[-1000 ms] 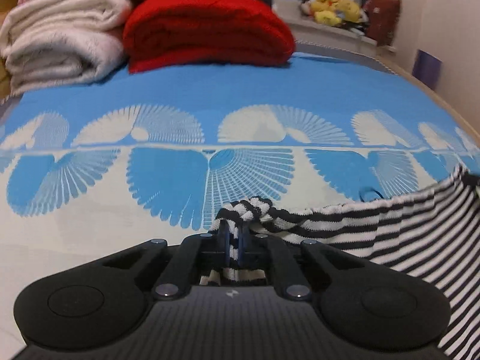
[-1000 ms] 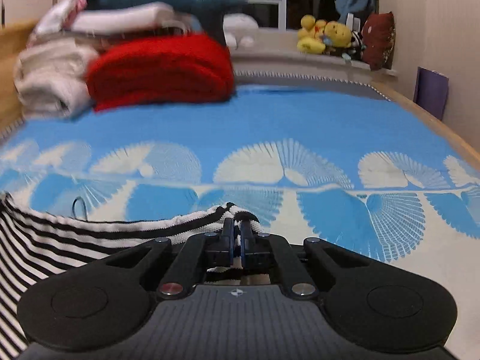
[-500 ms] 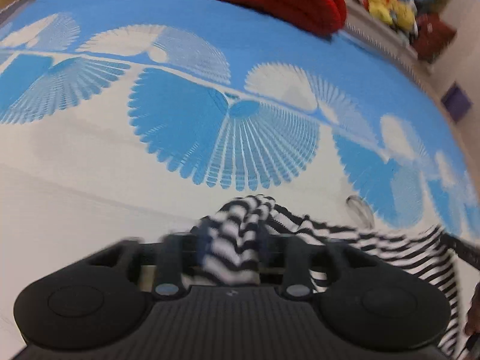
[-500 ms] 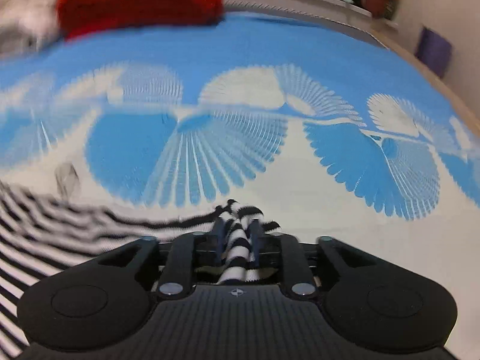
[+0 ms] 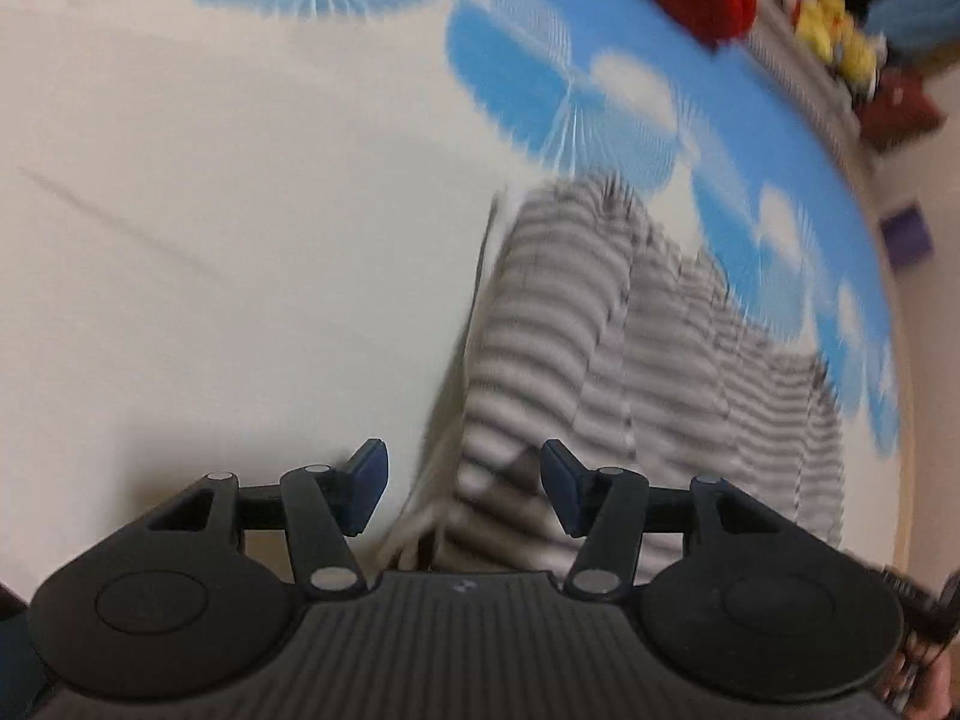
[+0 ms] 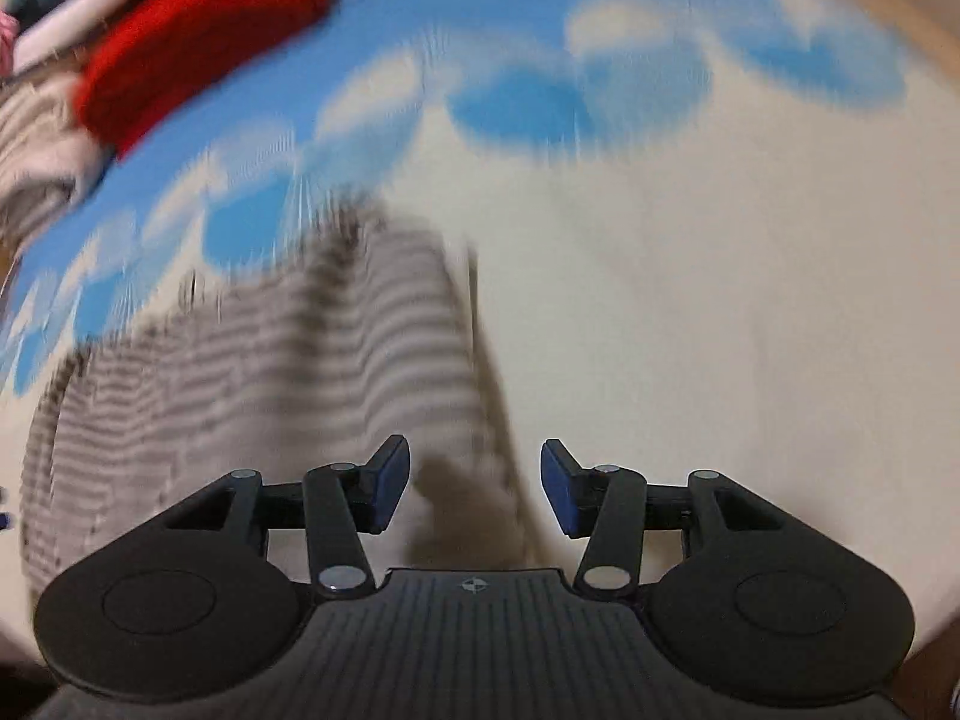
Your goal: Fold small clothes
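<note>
A black-and-white striped garment [image 5: 630, 348] lies on the blue-and-white bedspread [image 5: 210, 210], motion-blurred in both views. My left gripper [image 5: 462, 489] hangs over the garment's near left edge, its jaws opening; cloth shows below the gap but the blue pads [image 5: 561, 489] do not press on it. In the right wrist view the striped garment [image 6: 312, 360] spreads to the left. My right gripper [image 6: 474, 495] sits over its near right edge, jaws opening, pads [image 6: 390, 489] clear of the fabric.
A folded red knit [image 6: 198, 42] and pale folded blankets [image 6: 42, 156] sit at the far end of the bed. Yellow plush toys [image 5: 840, 36] rest on a ledge beyond. The bed's wooden edge [image 5: 906, 420] runs along the right.
Both grippers let go of the striped garment's corners and opened. Both tilted down and swung, so the garment now lies released on the bedspread below them.
</note>
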`<state>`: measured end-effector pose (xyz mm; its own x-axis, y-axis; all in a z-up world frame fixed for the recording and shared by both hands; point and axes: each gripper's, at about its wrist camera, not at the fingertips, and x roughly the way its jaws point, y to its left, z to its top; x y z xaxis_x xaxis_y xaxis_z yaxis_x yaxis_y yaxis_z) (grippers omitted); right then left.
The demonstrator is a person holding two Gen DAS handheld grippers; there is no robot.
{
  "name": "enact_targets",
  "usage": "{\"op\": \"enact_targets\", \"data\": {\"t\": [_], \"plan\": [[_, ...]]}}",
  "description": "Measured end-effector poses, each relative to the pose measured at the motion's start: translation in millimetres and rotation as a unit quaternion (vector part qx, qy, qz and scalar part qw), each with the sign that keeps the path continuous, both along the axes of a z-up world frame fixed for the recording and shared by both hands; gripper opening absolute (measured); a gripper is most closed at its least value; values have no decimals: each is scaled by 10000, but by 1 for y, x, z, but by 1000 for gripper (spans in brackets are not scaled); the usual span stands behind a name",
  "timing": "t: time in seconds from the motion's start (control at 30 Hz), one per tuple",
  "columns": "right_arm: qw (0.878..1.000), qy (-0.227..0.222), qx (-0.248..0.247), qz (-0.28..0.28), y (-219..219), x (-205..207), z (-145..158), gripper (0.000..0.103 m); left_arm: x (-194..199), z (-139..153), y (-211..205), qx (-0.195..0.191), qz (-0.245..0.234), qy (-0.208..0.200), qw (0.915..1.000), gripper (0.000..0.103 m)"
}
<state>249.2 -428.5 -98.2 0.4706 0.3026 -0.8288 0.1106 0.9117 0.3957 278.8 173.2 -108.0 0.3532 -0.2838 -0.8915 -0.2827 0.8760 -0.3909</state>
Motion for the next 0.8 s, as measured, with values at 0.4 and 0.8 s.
{"op": "enact_targets", "data": {"t": [0.4, 0.8], "plan": [[9966, -727, 373, 43, -5, -15, 22, 7, -11, 22, -3, 6, -236, -650, 9976, 3], [9965, 406, -610, 392, 2, -11, -16, 8, -9, -6, -40, 1227, -1265, 480, 9832, 9]]}}
